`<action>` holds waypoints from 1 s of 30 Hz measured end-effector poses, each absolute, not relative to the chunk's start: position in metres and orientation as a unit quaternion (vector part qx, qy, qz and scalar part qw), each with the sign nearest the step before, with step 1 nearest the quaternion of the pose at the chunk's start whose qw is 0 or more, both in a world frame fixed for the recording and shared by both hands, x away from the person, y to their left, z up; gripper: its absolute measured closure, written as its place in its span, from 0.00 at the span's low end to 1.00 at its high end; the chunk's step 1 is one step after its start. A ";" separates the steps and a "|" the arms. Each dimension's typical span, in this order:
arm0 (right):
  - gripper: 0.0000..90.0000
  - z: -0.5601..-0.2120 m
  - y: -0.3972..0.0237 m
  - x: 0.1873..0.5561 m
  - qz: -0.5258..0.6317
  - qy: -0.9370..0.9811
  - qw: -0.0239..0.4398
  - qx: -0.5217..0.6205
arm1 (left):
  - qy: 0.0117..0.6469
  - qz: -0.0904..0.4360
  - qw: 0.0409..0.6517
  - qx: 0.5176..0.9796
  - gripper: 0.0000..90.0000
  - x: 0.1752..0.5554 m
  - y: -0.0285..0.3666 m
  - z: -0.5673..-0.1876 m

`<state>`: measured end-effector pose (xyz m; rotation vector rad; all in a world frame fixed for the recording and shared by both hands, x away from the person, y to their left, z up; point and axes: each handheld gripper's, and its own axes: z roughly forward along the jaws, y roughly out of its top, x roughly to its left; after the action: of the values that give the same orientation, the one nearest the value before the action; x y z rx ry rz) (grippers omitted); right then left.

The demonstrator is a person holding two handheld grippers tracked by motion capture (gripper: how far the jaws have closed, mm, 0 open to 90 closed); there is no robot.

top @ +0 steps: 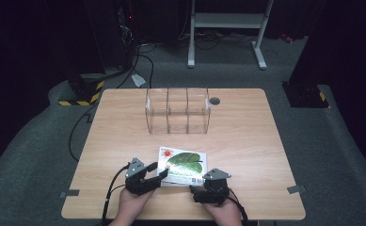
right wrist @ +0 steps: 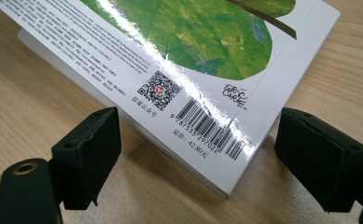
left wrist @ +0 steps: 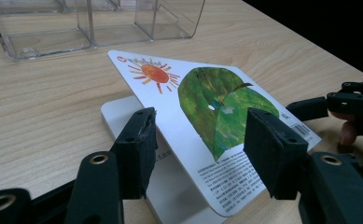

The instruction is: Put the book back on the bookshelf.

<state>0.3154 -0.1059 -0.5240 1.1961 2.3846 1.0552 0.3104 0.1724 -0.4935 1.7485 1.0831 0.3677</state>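
Both tongs open beside book; clear three-compartment organiser empty beyond.

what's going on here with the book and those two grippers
A person is working a thin white picture book with a green leaf on its cover at the near edge of the wooden table. The left gripper has the raised cover between its open jaws. The right gripper sits open at the barcode corner. A clear plastic divided box stands behind.

We see a thin white book lying near the table's front edge, back cover lifted at a tilt, showing a green leaf, an orange sun and a barcode.
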 end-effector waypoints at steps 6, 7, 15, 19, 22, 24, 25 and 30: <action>0.22 -0.524 -0.108 0.315 0.369 0.817 0.140 0.421 | 0.451 0.146 0.502 0.724 0.49 0.312 0.174 -0.494; 0.22 -0.524 -0.108 0.315 0.369 0.816 0.139 0.423 | 0.450 0.146 0.501 0.725 0.49 0.312 0.174 -0.495; 0.27 -0.524 -0.109 0.315 0.373 0.812 0.140 0.426 | 0.463 0.128 0.493 0.725 0.47 0.321 0.179 -0.501; 0.27 -0.524 -0.109 0.315 0.373 0.812 0.142 0.425 | 0.474 0.113 0.492 0.722 0.46 0.328 0.180 -0.505; 0.27 -0.524 -0.108 0.314 0.371 0.814 0.145 0.423 | 0.479 0.092 0.490 0.722 0.45 0.336 0.179 -0.509; 0.27 -0.524 -0.108 0.314 0.371 0.815 0.147 0.421 | 0.481 0.076 0.491 0.722 0.45 0.340 0.177 -0.511; 0.27 -0.524 -0.108 0.314 0.370 0.814 0.146 0.424 | 0.481 0.067 0.491 0.723 0.45 0.341 0.176 -0.512; 0.27 -0.524 -0.107 0.314 0.367 0.816 0.152 0.419 | 0.473 0.060 0.486 0.732 0.46 0.344 0.171 -0.514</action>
<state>0.3137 -0.1073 -0.5242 1.2026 2.3436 1.0540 0.3439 0.1707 -0.5138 1.7821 1.1507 0.1460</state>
